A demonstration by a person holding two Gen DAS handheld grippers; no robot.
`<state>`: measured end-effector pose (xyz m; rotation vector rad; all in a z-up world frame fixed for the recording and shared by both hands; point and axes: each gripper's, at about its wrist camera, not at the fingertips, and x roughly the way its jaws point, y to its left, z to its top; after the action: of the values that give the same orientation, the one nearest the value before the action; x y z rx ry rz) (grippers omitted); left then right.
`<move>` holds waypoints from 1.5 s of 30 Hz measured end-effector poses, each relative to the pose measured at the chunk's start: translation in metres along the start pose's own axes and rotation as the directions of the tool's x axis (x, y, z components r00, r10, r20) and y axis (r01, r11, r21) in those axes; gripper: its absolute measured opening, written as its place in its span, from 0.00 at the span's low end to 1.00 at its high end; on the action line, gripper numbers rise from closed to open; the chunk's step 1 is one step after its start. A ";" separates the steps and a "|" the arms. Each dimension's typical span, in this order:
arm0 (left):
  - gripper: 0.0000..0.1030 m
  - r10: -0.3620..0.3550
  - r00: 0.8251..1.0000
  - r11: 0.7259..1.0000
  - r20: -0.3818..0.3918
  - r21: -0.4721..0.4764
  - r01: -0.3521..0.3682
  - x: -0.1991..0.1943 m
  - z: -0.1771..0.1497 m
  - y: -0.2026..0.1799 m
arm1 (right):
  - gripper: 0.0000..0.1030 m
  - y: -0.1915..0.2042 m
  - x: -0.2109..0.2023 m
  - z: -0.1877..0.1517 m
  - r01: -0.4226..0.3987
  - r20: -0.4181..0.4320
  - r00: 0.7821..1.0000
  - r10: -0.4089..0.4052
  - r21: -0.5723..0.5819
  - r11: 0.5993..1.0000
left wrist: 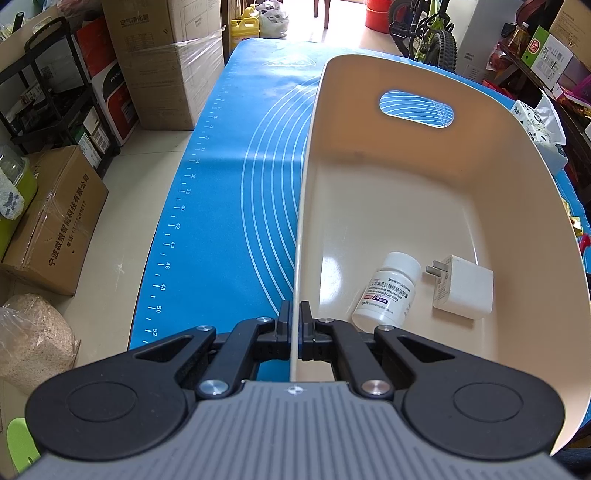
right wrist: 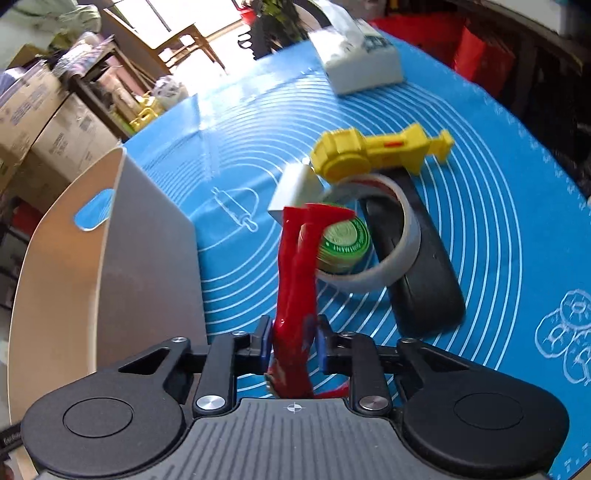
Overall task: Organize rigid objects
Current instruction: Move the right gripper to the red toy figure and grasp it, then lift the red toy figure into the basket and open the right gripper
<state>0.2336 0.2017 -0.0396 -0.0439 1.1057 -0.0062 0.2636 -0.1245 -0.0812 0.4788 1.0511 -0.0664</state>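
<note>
My left gripper (left wrist: 295, 317) is shut on the left wall of a cream plastic basket (left wrist: 491, 155). Inside the basket lie a white pill bottle (left wrist: 388, 291) and a white plug adapter (left wrist: 463, 288). My right gripper (right wrist: 293, 332) is shut on a red figure toy (right wrist: 295, 266) and holds it above the blue mat (right wrist: 229, 155). The basket (right wrist: 74, 266) stands to its left. On the mat beyond lie a yellow toy (right wrist: 373, 151), a white tape roll (right wrist: 402, 240) around a green round tin (right wrist: 345, 240), a white block (right wrist: 295, 188) and a black flat object (right wrist: 424, 280).
A tissue pack (right wrist: 362, 62) lies at the mat's far edge. Cardboard boxes (left wrist: 166, 62), a black shelf (left wrist: 55, 92) and a bag (left wrist: 33, 339) stand on the floor to the left of the table. A bicycle (left wrist: 424, 29) stands beyond.
</note>
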 end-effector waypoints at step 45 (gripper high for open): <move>0.04 0.008 1.000 1.000 0.000 0.004 -0.008 0.000 -0.001 -0.003 | 0.30 0.153 -0.090 -0.039 -0.090 0.352 0.887 0.300 -0.504 0.859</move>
<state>0.2329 0.1987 -0.0398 -0.0360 1.1056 -0.0015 0.2286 0.0136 0.0326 0.1070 0.5528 0.2651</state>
